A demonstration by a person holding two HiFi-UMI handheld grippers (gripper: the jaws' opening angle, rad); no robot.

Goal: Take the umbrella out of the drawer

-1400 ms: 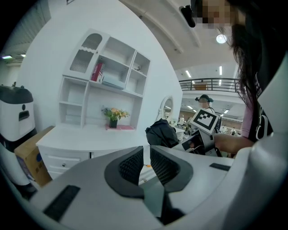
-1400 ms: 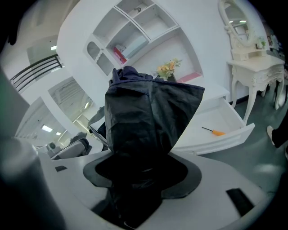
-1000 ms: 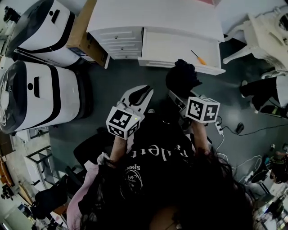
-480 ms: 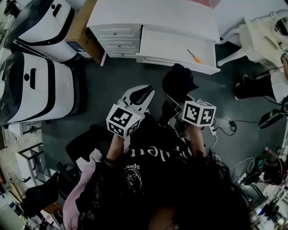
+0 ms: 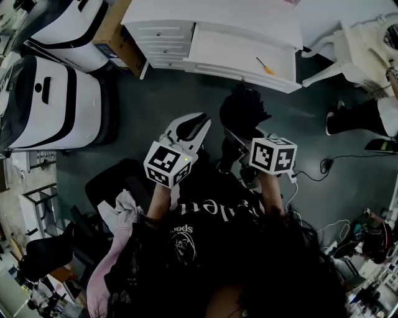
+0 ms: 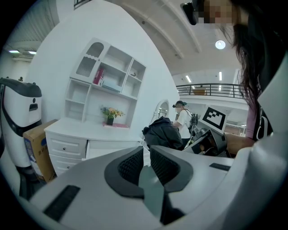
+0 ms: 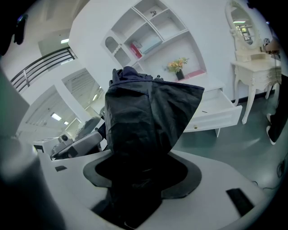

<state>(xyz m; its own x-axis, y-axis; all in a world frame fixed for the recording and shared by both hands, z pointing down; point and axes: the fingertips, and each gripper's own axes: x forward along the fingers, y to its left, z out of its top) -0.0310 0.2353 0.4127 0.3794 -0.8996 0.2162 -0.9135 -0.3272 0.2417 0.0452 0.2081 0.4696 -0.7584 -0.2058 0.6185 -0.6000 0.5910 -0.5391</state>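
The black folded umbrella (image 5: 244,112) is held up over the dark floor, clear of the white drawer (image 5: 239,53), which stands pulled out of the dresser (image 5: 211,18). My right gripper (image 5: 235,135) is shut on the umbrella's lower end. In the right gripper view the umbrella (image 7: 144,117) fills the space between the jaws of the right gripper (image 7: 141,168). My left gripper (image 5: 202,118) hovers beside it on the left, shut with nothing in it. In the left gripper view the left gripper (image 6: 145,155) points at the dresser, and the umbrella (image 6: 163,131) shows at the right.
An orange screwdriver (image 5: 265,66) lies in the open drawer. Two white-and-black machines (image 5: 50,102) and a cardboard box (image 5: 118,37) stand at the left. A white chair (image 5: 367,49), someone's dark-clad leg (image 5: 357,118) and floor cables (image 5: 329,164) are at the right.
The dresser and drawer have slid up the head view, so I stand a little farther back from them. The umbrella stays in the right gripper. Both grippers keep their pose.
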